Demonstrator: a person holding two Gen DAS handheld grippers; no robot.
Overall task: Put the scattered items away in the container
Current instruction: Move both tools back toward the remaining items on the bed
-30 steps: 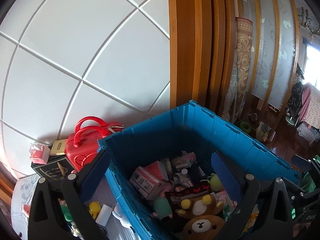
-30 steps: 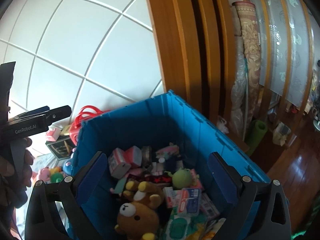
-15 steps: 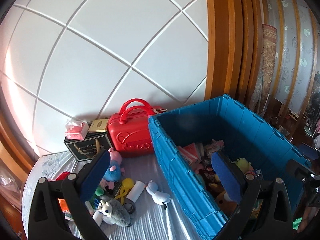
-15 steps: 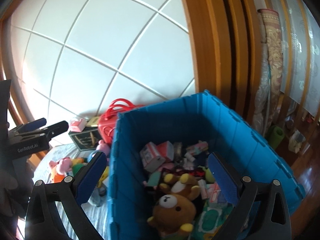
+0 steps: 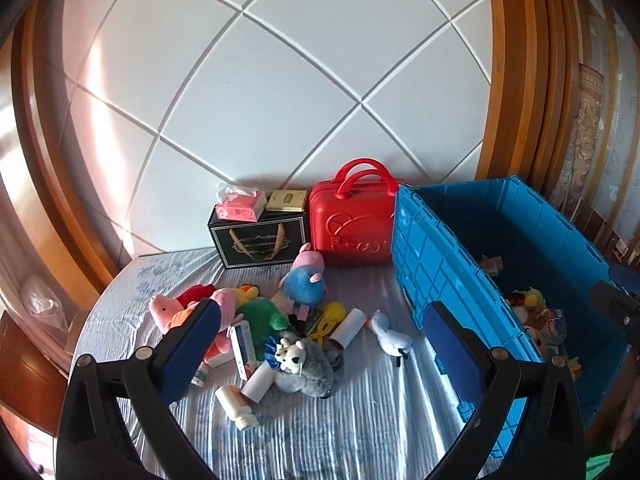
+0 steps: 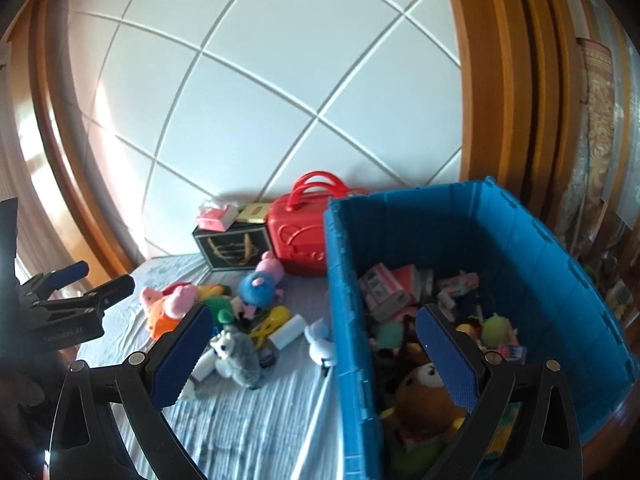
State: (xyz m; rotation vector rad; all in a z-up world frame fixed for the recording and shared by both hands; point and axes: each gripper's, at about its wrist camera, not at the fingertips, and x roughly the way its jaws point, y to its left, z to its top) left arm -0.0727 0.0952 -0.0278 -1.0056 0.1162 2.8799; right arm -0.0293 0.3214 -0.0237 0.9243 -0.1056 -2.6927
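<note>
A blue crate [image 5: 436, 264] [image 6: 344, 280] stands on the right of a cloth-covered table and holds a brown bear plush [image 6: 420, 392] and several small boxes. Left of it lies a scattered pile: a grey plush [image 5: 304, 364] [image 6: 236, 352], a blue-and-pink plush [image 5: 304, 284] [image 6: 258, 286], a pink pig plush [image 5: 164, 308], a white bird toy [image 5: 390, 334], white rolls and a small bottle [image 5: 238, 402]. My left gripper [image 5: 320, 344] hangs open above the pile, holding nothing. My right gripper [image 6: 316, 354] is open and empty over the crate's left wall.
A red case [image 5: 352, 220] and a black gift box [image 5: 260, 240] with a pink tissue pack [image 5: 240, 206] stand against the white tiled wall. Wooden frames rise on both sides. The table's rounded edge curves at the left.
Both views have swung left, away from the crate's inside and towards the pile on the table. Both grippers stayed open and empty.
</note>
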